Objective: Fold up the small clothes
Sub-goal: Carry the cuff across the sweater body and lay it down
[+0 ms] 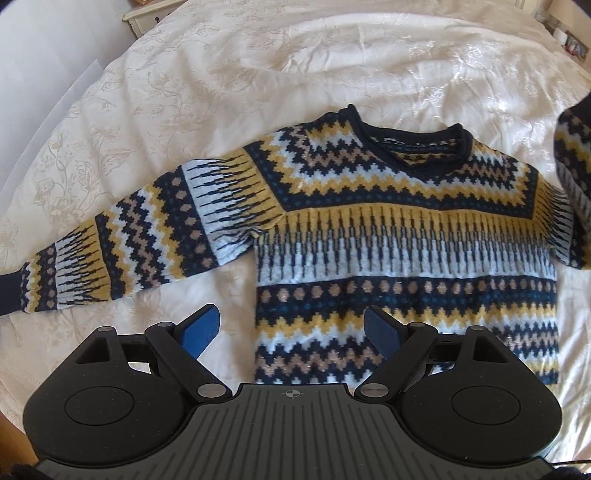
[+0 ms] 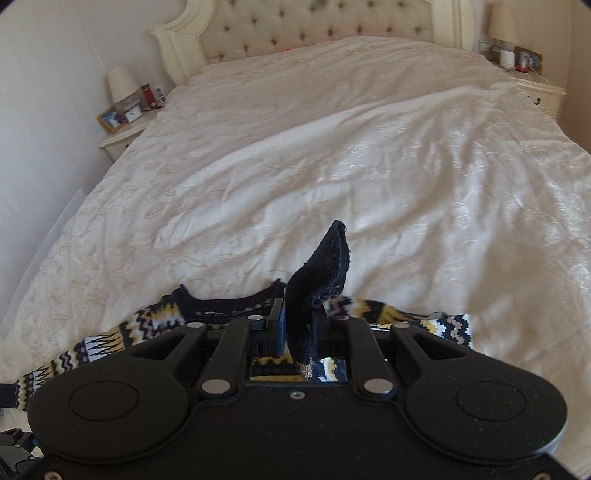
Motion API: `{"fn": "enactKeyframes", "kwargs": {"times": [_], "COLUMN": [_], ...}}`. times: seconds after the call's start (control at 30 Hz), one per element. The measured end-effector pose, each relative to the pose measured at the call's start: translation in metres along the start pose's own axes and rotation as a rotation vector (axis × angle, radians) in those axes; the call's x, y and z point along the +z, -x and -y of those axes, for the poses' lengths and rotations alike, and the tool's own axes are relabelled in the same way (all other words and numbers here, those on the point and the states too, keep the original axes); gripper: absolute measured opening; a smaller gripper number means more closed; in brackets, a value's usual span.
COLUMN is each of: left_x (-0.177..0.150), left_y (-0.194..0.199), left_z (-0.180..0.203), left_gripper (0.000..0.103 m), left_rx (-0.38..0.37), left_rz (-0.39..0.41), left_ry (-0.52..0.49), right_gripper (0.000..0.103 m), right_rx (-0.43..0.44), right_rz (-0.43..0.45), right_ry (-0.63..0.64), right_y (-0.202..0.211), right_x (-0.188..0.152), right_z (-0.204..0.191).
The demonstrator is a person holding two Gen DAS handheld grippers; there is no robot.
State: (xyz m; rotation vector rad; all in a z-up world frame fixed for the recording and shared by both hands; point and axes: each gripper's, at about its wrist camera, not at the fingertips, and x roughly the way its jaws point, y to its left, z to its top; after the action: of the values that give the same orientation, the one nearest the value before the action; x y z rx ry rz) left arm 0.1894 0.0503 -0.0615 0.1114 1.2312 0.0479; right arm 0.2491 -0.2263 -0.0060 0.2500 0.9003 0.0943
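Note:
A navy, yellow and white patterned knit sweater [image 1: 399,236] lies front up on the cream bedspread [image 1: 258,66], neck away from me. Its left sleeve [image 1: 122,236] stretches flat out to the left. My left gripper [image 1: 291,328] hovers open over the sweater's lower left hem, blue pads apart, holding nothing. The right sleeve [image 1: 576,170] is lifted at the right edge of that view. In the right wrist view my right gripper [image 2: 299,328] is shut on the dark navy cuff [image 2: 321,280], which sticks up between the fingers, with the sweater [image 2: 155,325] spread below.
A tufted headboard [image 2: 314,26] stands at the far end of the bed. Nightstands with lamps and photo frames flank it, left [image 2: 125,110] and right [image 2: 524,62]. White wall [image 1: 44,92] runs along the bed's left edge. Wide bare bedspread [image 2: 332,166] lies beyond the sweater.

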Motion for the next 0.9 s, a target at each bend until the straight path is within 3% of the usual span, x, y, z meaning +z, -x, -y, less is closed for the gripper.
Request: {"fn": "enactKeyframes", "kwargs": {"times": [0.17,0.37,0.47,0.53,0.67,0.9], "left_x": [-0.001,-0.003,-0.003,-0.002,0.002,0.013], "left_y": [-0.011,-0.025,-0.030,-0.032,-0.036,-0.053], "left_z": [-0.037,-0.068,-0.077,-0.079,-0.074,-0.043], "left_gripper": [0.085,0.085,0.085,0.085,0.085,0.085], "left_rx": [0.024,0.050,0.046,0.035,-0.001,-0.093], "left_rz": [-0.013,-0.032,-0.034,-0.033,-0.022,-0.008], "left_ry": [0.018,0.040,0.047,0.053,0.049,0.007], "right_gripper": [0.020,0.021,0.033,0.039,0.039,0.039], "right_rx": [0.103,0.128,0.123,0.118,0.101,0.000], "right_rz": [-0.057,-0.147,-0.161,-0.157,-0.166,-0.167], "right_ry": [0.046,0.154,0.190,0.205,0.196,0.104], "right_y": [-0.049,-0.093,-0.101,-0.099,-0.091,-0.072], "right_x": [-0.025,-0.067,-0.086,-0.095,-0.104,-0.115], "right_z": [-0.073,-0.144,-0.159,-0.160,-0.145,-0.085]}}
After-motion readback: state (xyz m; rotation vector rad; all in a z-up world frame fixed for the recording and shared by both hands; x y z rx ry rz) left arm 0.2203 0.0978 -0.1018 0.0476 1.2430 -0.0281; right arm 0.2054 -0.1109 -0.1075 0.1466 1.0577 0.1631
